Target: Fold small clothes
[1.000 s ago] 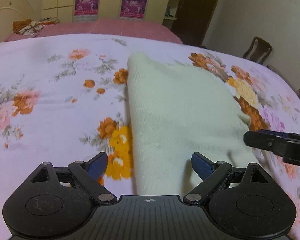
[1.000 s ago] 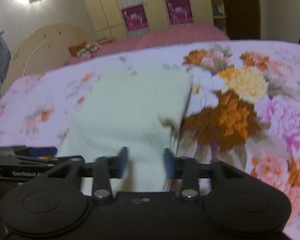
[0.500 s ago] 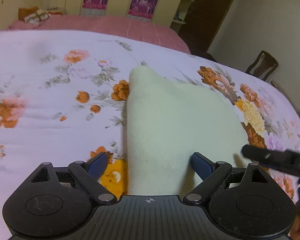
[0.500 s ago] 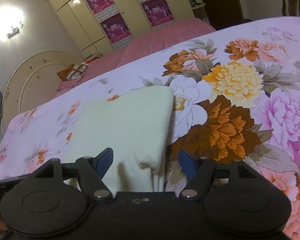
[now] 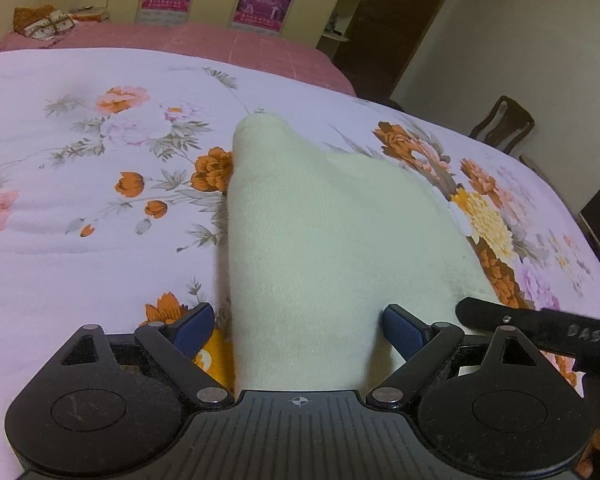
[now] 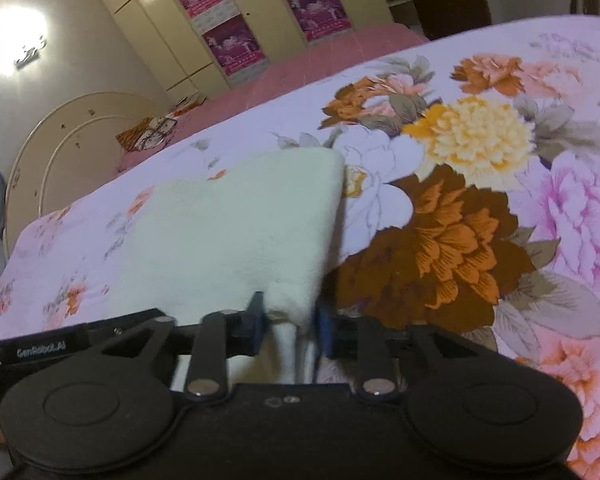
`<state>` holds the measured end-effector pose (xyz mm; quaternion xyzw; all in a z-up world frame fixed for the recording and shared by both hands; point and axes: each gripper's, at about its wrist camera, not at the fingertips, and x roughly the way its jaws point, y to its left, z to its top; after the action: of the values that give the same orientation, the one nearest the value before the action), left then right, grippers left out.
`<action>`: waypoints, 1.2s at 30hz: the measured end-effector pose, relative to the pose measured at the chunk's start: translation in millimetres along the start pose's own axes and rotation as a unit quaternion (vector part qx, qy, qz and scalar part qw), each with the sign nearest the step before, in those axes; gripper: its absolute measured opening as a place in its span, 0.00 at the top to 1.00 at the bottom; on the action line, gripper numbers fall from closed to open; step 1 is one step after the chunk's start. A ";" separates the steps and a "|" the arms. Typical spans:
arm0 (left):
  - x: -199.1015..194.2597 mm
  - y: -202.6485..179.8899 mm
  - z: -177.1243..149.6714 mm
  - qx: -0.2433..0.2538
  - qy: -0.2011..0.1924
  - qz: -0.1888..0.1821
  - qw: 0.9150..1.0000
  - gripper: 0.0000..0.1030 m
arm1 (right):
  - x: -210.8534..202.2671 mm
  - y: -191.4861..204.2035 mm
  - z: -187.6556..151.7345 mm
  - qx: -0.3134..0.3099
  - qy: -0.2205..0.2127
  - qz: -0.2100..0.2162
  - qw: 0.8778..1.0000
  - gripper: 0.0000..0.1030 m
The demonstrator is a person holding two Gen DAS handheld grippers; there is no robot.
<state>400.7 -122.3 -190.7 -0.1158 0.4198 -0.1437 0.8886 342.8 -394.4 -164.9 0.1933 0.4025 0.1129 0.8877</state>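
Half a second ago the right tongs (image 6: 288, 326) stood wide apart over the near corner of the cream knitted garment (image 5: 332, 240); now their blue pads (image 6: 255, 322) have drawn in on a bunched tuft of that corner, which pokes up between them. The pads look pressed to the cloth on both sides, though the picture is somewhat blurred there. The left tongs (image 5: 298, 326) have hardly shifted.

Going from left to right: the left tongs hang with their jaws spread wide, straddling the near left part of the garment, whose long folded edge runs away from just inside the left-hand pad (image 5: 192, 326). Neither pad visibly nips the cloth; the right-hand one lies against or just beside it. The garment stretches forward from both tools across the flowered quilt (image 5: 80, 208), already folded to a narrow, tapering shape with its far end rounded. Just right of the left tongs, one black finger of the right tool reaches in low over the near right corner.

To my eye, this means one corner is secured and the other is not. The next fold, bringing the near end over toward the far end, probably wants the left jaws closed on their corner first, or the cloth will lift crooked.
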 end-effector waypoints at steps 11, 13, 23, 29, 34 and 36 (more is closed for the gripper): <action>4.2 -9.1 1.6 0.005 0.005 -0.011 1.000 0.13 | 9.0 2.9 12.7 0.010 0.003 0.018 1.000 0.25; 5.9 -9.4 1.8 0.004 0.003 -0.013 1.000 0.13 | 19.2 1.4 9.9 0.007 0.014 0.020 1.000 0.25; 6.4 -4.9 3.8 -0.011 0.000 -0.027 1.000 0.35 | 23.1 7.0 7.7 0.000 0.011 0.042 0.999 0.62; 2.8 -8.8 6.7 -0.009 0.000 -0.025 1.000 0.50 | 28.4 13.9 8.8 -0.005 0.009 0.030 1.000 0.64; 5.9 -8.0 6.6 -0.009 0.002 -0.025 1.000 0.50 | 27.9 17.6 8.0 -0.013 0.009 0.025 1.000 0.66; 6.5 -7.7 5.8 -0.011 0.000 -0.026 1.000 0.50 | 31.7 11.4 9.4 0.011 0.014 0.035 0.999 0.57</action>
<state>408.0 -131.2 -189.2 -0.1361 0.4186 -0.1619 0.8832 370.0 -375.2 -175.6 0.2149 0.4095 0.1422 0.8752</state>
